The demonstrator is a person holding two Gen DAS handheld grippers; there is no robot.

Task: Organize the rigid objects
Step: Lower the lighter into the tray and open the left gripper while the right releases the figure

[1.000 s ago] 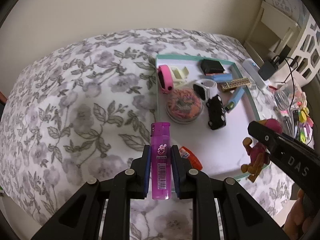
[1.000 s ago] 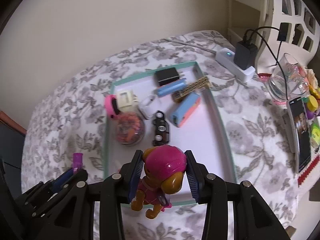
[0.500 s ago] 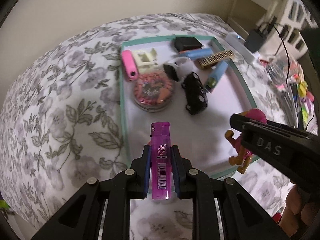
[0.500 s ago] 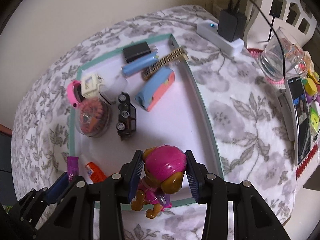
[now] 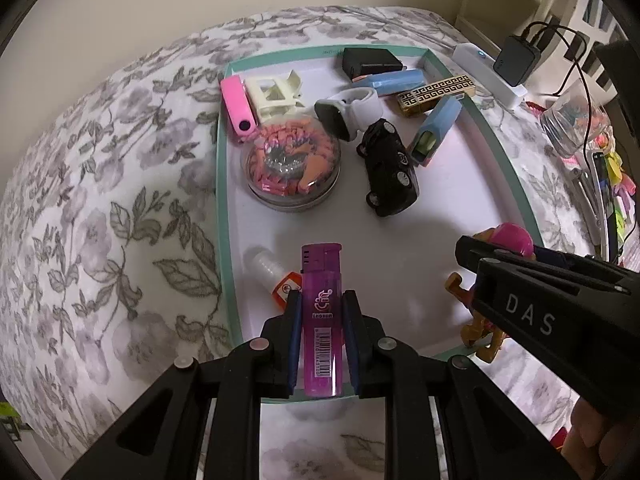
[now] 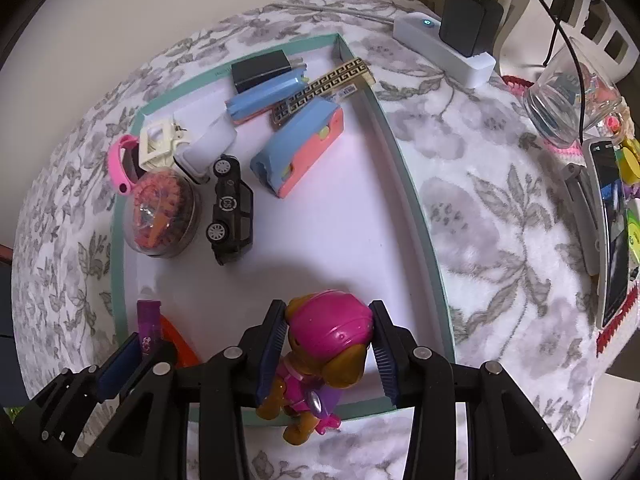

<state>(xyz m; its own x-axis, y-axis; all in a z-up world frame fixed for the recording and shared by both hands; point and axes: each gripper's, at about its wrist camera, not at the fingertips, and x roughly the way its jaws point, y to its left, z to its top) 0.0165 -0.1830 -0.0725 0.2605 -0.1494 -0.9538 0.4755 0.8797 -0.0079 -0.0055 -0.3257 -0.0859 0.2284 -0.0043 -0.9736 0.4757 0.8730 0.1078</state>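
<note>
My left gripper (image 5: pixel 320 304) is shut on a purple lighter (image 5: pixel 322 312), held upright over the near left part of a teal-rimmed white tray (image 5: pixel 504 160). My right gripper (image 6: pixel 330 320) is shut on a pink-capped toy dog figure (image 6: pixel 330 328), held over the tray's (image 6: pixel 404 168) near right part. The dog (image 5: pixel 512 240) and right gripper (image 5: pixel 468 252) show at the right of the left wrist view. The lighter (image 6: pixel 147 320) shows at the lower left of the right wrist view.
In the tray lie a black toy car (image 5: pixel 388 168), a round clear case (image 5: pixel 294 164), a pink band (image 5: pixel 238 106), a blue case (image 6: pixel 298 152), a gold lighter (image 6: pixel 324 84) and an orange-capped tube (image 5: pixel 280 276). Right of the tray: power strip (image 6: pixel 444 52), glass (image 6: pixel 564 104), phone (image 6: pixel 612 224).
Both grippers have moved forward over the tray with their objects still held. The tray and its contents now look closer and larger.
</note>
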